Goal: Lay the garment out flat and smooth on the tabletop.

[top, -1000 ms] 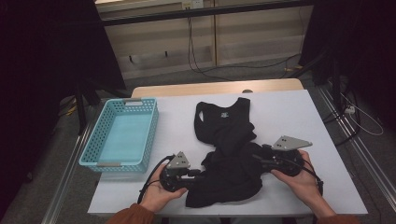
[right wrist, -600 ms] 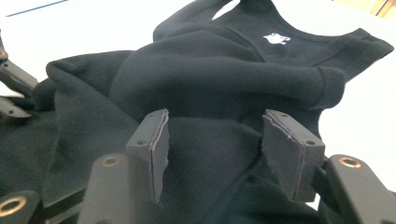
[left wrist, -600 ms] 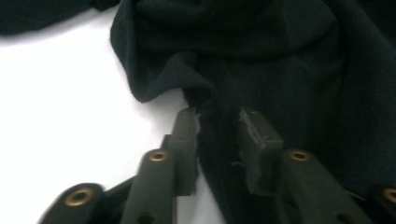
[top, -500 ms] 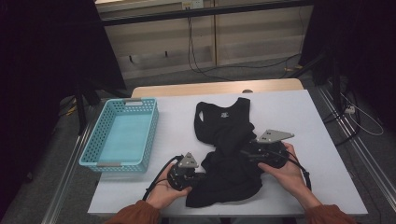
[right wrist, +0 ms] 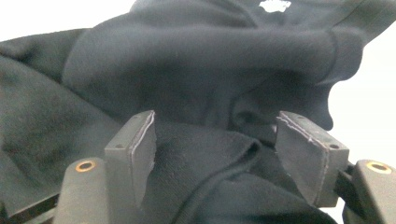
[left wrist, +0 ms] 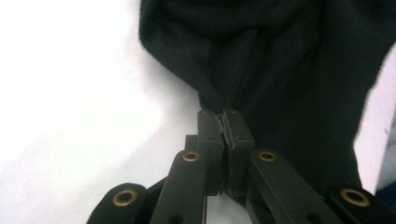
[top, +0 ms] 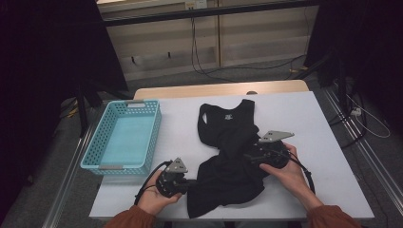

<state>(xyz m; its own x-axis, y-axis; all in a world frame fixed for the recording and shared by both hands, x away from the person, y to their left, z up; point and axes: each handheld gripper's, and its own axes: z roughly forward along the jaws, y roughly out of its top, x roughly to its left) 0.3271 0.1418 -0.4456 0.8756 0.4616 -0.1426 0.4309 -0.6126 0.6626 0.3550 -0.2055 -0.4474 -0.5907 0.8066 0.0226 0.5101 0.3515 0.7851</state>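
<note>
While the left gripper [left wrist: 225, 122] is pinching the limp black cotton top's [top: 228, 156] hem on the white surface [top: 309, 118], the right gripper's [right wrist: 236, 140] wide fingers are straddling a soft fold, likely bunching easily.

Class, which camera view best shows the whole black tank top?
The high view: the black tank top lies fully visible on the table, straps farthest from the person. The left and right gripper views give close-ups of folded cloth.

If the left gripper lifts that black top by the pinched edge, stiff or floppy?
Likely floppy: the black top already lies bunched in soft folds. It would probably drape from the left gripper, shut on a thin edge. It looks light, and cloth shouldn't roll.
</note>
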